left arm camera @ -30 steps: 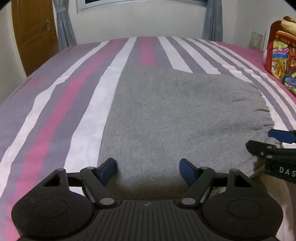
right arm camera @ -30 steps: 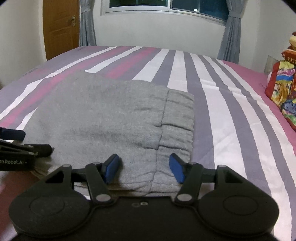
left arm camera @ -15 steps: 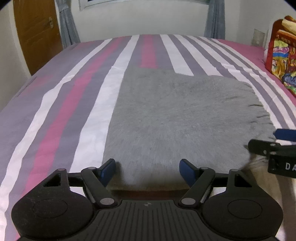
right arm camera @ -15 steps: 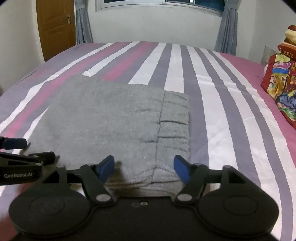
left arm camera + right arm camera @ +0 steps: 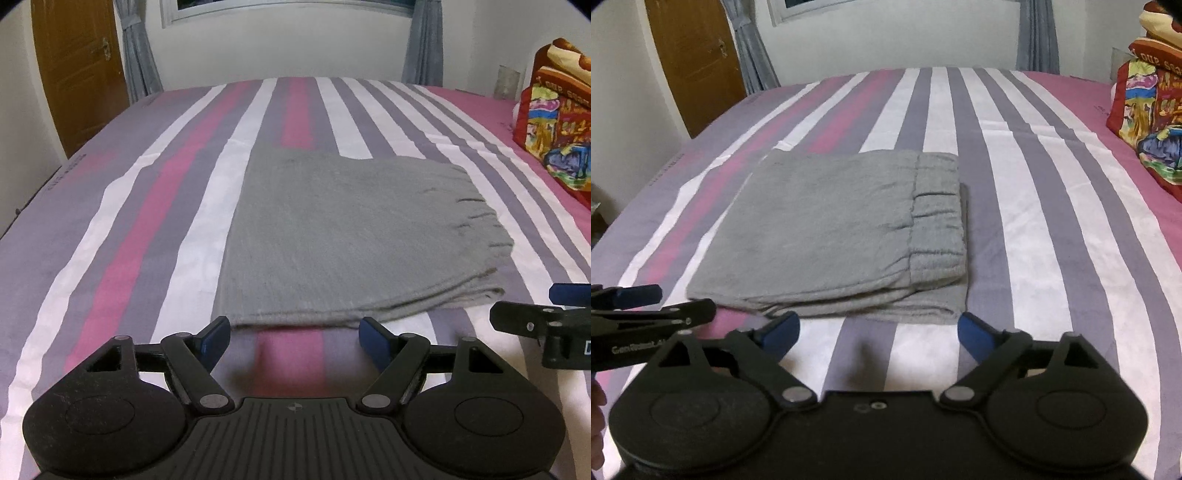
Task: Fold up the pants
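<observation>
The grey pants [image 5: 351, 236] lie folded into a flat stacked rectangle on the striped bed [image 5: 110, 240]. In the right wrist view the pants [image 5: 834, 236] show the elastic waistband on their right side. My left gripper [image 5: 293, 334] is open and empty, just short of the pants' near edge. My right gripper [image 5: 877, 330] is open and empty, also just short of the near edge. The right gripper shows at the right edge of the left wrist view [image 5: 543, 314]; the left gripper shows at the left edge of the right wrist view [image 5: 646, 306].
A colourful bundle of bedding [image 5: 557, 125] sits at the bed's right side. A wooden door [image 5: 74, 66] and curtains [image 5: 140, 55] stand behind the bed's far left corner. The bed's left edge [image 5: 613, 229] drops off.
Both grippers have drawn back toward me, off the pants. The pants' near edge, earlier between the fingers, now lies in front of them. Both stayed open.
</observation>
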`<state>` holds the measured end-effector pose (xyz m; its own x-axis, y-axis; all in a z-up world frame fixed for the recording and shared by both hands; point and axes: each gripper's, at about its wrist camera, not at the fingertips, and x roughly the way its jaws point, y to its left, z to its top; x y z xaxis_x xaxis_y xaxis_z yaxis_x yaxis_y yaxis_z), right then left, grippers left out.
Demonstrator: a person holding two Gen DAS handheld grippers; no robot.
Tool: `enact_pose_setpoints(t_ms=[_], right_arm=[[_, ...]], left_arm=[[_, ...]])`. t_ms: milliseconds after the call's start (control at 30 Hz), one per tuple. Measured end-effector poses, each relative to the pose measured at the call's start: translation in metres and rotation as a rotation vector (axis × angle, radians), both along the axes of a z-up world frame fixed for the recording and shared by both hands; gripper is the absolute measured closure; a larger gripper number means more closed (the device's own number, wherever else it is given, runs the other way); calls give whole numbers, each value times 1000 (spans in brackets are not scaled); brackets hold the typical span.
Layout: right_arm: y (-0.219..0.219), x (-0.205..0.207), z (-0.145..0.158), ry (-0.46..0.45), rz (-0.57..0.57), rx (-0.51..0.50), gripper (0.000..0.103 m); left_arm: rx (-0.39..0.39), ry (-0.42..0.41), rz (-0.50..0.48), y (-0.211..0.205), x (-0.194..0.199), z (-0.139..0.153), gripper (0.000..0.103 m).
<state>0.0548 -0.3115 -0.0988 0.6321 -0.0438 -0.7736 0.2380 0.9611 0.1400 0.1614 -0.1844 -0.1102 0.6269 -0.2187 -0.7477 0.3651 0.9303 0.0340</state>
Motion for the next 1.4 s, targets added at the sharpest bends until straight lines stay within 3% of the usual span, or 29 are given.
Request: enact_pose_setpoints(t_ms=[33,100,200,333,433,500,933,1400], right_arm=[[1,-4,1,1,3,10,5],[2,-10,1,17,11,38,0],[4,-19,-1,23,9,77,0],[9,-30,8,-15,-19,63,0],[17,-44,24,-59,-4,38,0],[23,-58,36,-101,15,18,0],[48,-143,94,-292,-38,-84,0],[74,-196,118,-385,-74,-190,0]], left_arm=[[-2,-1,-2,1,-3,1,24],[3,-10,1,3,-9,4,11],[6,-20,13,7,-17,5,9],[-38,8,35,13,-24,12,9],[-56,-21,28,19,-37,24,8],[-50,-37,20,24,-48,32,0],[-71,-185,70,71,-125,93,0],[-147,-221,85,95,-177,119,0]])
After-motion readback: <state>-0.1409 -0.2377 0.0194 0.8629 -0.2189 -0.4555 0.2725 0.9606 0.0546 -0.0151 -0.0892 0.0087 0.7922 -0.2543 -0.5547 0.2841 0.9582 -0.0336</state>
